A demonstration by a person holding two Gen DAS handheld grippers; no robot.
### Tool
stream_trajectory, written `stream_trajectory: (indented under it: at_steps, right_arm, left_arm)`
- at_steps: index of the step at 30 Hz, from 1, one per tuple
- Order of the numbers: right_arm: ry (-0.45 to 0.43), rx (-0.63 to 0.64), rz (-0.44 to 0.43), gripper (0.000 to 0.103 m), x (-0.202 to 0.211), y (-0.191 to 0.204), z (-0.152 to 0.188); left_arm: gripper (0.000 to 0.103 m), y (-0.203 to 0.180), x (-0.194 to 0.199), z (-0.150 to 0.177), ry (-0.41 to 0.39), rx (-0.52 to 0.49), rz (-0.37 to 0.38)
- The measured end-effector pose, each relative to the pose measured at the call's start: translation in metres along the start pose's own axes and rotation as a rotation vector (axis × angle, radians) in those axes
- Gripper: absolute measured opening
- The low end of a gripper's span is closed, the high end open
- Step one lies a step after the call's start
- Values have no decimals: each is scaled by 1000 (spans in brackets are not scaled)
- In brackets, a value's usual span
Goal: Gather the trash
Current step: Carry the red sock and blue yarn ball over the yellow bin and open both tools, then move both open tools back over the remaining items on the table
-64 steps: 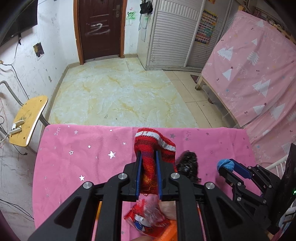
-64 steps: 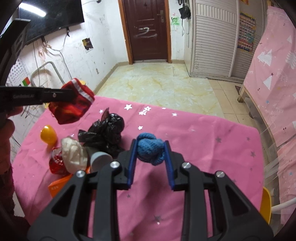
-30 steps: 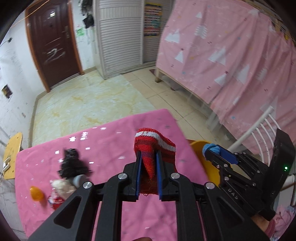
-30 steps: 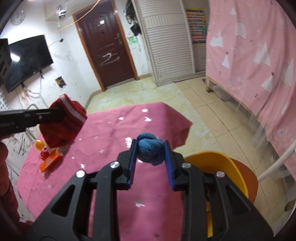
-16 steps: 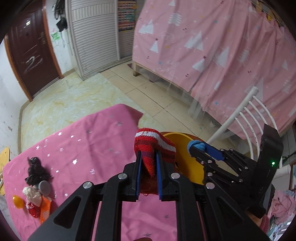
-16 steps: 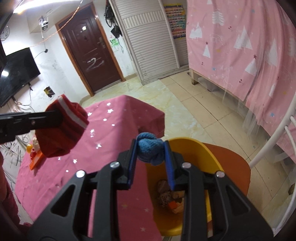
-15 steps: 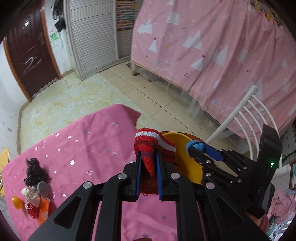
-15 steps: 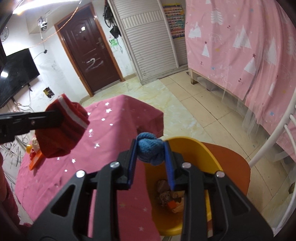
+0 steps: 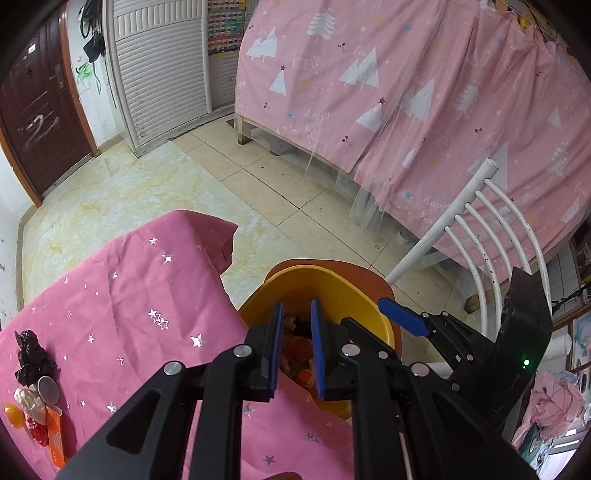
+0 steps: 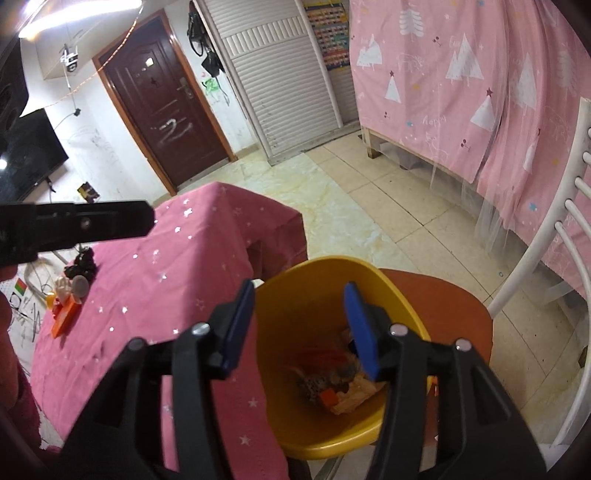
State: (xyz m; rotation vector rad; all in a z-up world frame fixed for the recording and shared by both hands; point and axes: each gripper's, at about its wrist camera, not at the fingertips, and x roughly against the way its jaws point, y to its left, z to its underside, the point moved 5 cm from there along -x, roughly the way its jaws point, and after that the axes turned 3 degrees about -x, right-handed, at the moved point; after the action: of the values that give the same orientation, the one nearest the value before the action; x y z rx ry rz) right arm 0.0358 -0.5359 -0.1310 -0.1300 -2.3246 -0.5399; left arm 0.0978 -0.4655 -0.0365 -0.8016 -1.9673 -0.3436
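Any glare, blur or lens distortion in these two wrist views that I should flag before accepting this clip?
Left wrist view: strong fisheye bowing, dark vignette corners, even light, sharp on the open left gripper over the yellow plastic bin. Right wrist view: blown-out ceiling light strip top left, the white slatted chair back curves, the open right gripper slightly soft.

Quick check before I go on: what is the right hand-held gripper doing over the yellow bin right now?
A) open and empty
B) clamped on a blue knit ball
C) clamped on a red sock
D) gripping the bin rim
A: the right hand-held gripper has its blue pads spread wide with nothing between them, above the yellow bin.
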Motion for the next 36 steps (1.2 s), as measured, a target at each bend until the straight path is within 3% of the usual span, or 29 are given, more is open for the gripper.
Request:
stream_trajectory:
  at_steps: [15,19,36]
  right_arm:
    - [5,64,-28,49,-2,40,-8]
    - [4,94,-41,60,-4,59,-11]
    - [59,255,-129,61,-30,160,-6]
  left_arm:
    - [7,40,17,11,-8,50,-13]
    - [7,58,28,15,-22,66,-26]
    - [36,167,79,52,-66,187,-118]
